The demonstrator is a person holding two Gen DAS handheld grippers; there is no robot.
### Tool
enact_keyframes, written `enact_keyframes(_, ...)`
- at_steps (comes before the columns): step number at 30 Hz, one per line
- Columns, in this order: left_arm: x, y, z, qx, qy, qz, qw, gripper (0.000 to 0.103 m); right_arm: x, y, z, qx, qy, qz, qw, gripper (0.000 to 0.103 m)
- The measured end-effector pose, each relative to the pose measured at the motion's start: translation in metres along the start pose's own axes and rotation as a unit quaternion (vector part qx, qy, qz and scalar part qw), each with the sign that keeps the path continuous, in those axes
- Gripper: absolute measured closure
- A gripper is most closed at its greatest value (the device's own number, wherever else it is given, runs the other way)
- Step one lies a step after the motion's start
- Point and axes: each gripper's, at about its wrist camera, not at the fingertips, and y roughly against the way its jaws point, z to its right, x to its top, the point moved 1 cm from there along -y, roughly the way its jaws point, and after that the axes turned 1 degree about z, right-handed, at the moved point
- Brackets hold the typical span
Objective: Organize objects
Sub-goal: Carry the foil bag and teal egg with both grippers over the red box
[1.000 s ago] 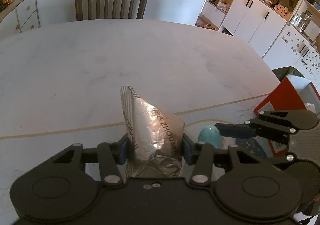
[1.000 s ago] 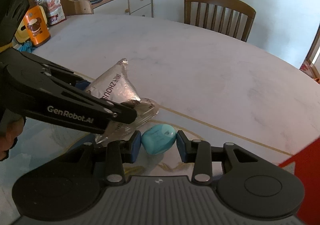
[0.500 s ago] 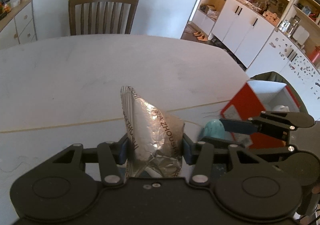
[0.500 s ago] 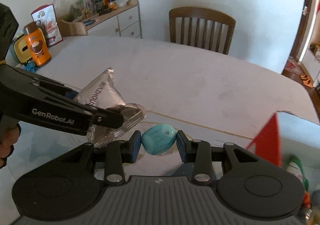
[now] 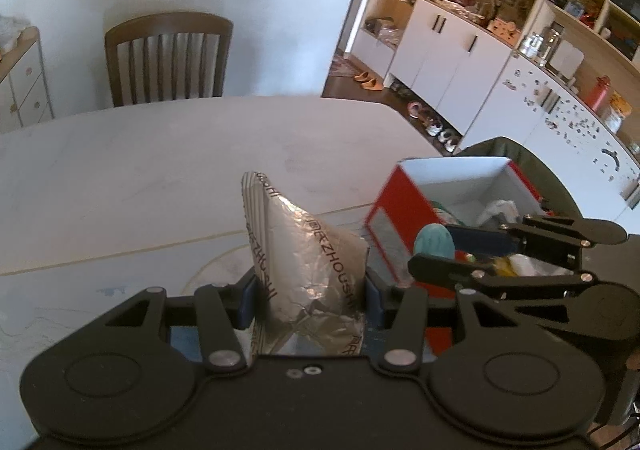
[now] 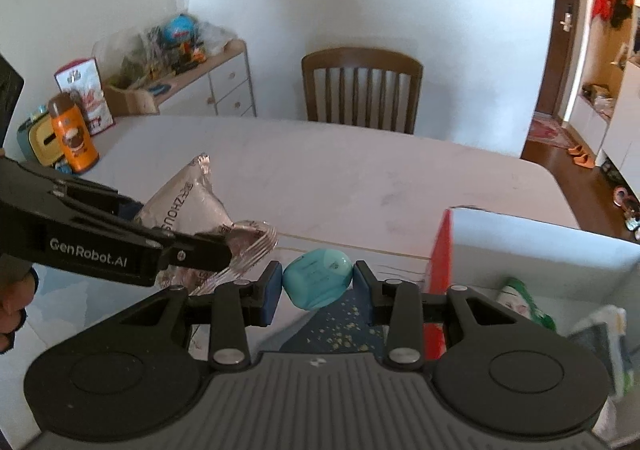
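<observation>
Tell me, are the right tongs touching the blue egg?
Touching: the right wrist view shows the right tongs pinching the blue egg with both pads pressed against its sides.

"GenRobot.AI" – left gripper; "ZHOUSH" – foil packet.

A: The pouch looks like crinkled foil, silvery and shiny, with a ribbed seal along its edge.

B: And the egg?

A: Smooth turquoise plastic with a soft sheen. The right gripper clamping it is matt black plastic, with ribbed grey casing, blue pads that look rubbery, and bright metal rivets.

B: The left gripper too?

A: Same matt black plastic, same metal rivets, closed on the foil.

B: The table?

A: Polished pale stone, marble-like, faintly veined. At three o'clock, the box looks like cardboard, red outside and white inside.

B: The chair?

A: Brown varnished wood.
</observation>
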Motion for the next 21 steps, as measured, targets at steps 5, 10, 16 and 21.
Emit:
enact_keyframes(5, -0.004, 0.010, 0.027, -0.010, -0.014, 0.006, 0.9998, 0.054, -0.008, 0.029, 0.014, -0.011, -0.018, 0.011, 1.000, 0.066)
enact_keyframes(10, -0.003, 0.013, 0.057, -0.019, -0.032, 0.010, 0.9992, 0.054, -0.016, 0.057, 0.035, -0.021, -0.034, 0.024, 0.999, 0.066)
enact_keyframes(16, -0.006, 0.010, 0.097, -0.026, -0.055, 0.011, 0.9980, 0.054, -0.027, 0.084, 0.067, -0.029, -0.044, 0.034, 0.998, 0.066)
enact_keyframes(21, -0.007, 0.000, 0.129, -0.031, -0.069, 0.007, 0.9971, 0.054, -0.036, 0.101, 0.097, -0.036, -0.052, 0.039, 0.997, 0.066)
